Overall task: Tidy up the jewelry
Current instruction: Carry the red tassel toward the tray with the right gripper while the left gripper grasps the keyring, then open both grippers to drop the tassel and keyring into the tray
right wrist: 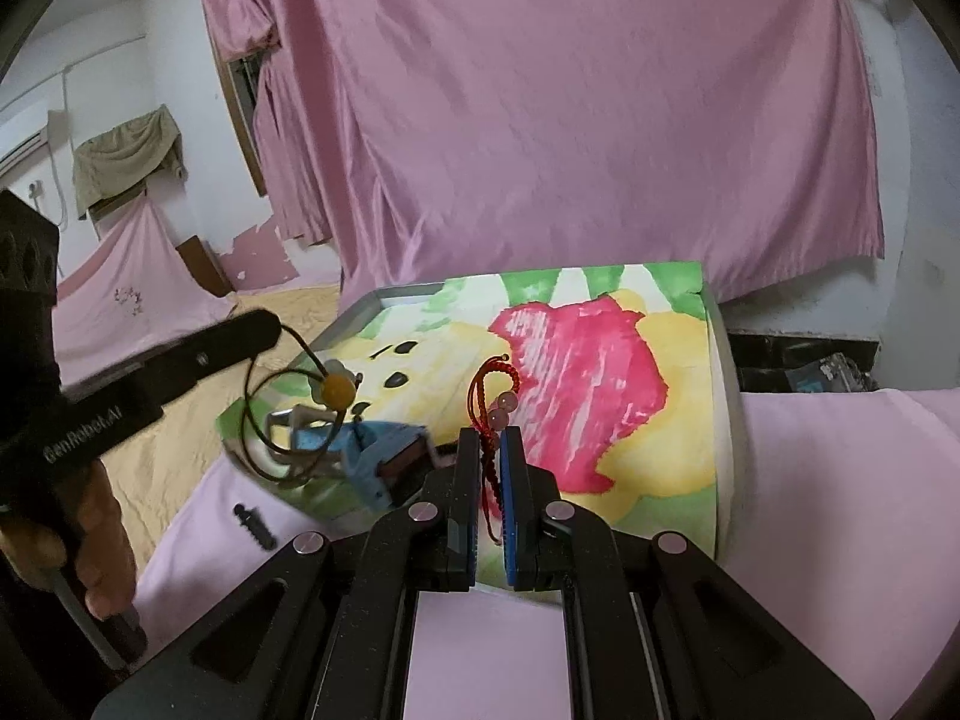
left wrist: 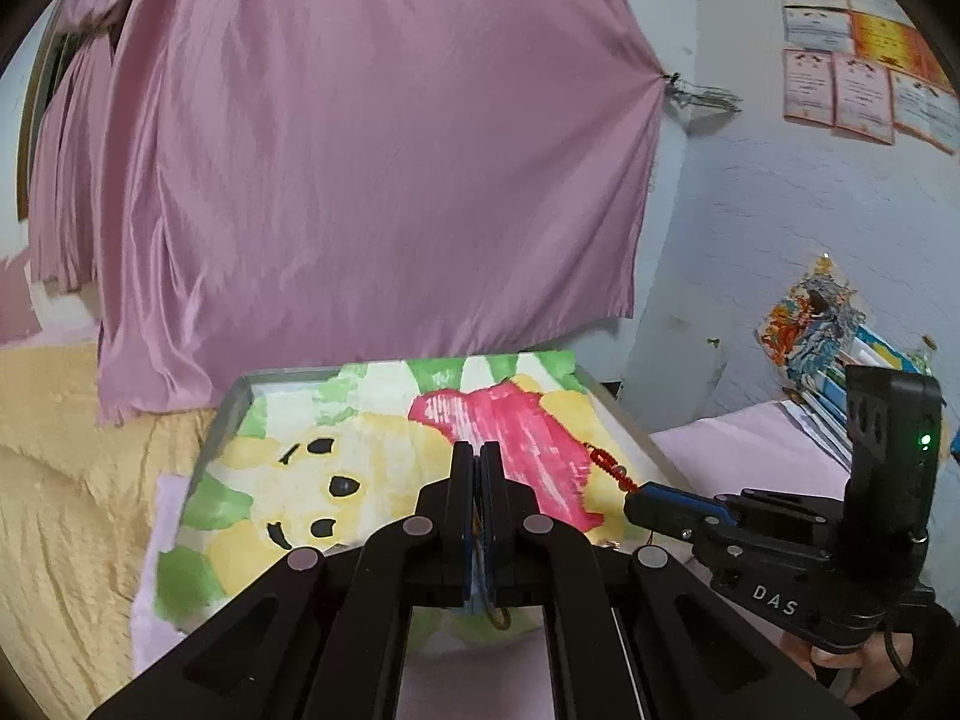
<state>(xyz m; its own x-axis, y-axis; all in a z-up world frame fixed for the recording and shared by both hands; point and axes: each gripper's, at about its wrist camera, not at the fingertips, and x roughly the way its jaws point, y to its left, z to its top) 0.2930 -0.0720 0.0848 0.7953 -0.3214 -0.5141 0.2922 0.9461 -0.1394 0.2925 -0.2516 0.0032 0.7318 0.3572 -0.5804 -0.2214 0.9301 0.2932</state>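
The right gripper is pinching a red braided cord bracelet with two pale pink beads; its blue pads are pressed together on the cord, and the loop and beads stand up free above the fingertips. The left gripper is also pressed together, holding a thin dark cord necklace whose loops and round amber bead pendant dangle from its tip in the right wrist view. Both pieces hang over the near edge of a tray lined with a painted bear picture. A small blue box and a pale open frame beside it sit at the tray's near left corner, right under the dangling necklace. A short black beaded piece lies on the pink cloth just off that corner.

The likeliest trouble is tangling. The necklace loops swing loosely and could snag on the blue box or the frame as the left gripper passes over. The two grippers are near each other, so the cords could also catch one another. The bracelet is held only by a thin strand, so a quick turn of the wrist could let it slip out onto the tray or the cloth. The pendant's weight makes the necklace swing more, so setting it down neatly looks difficult.
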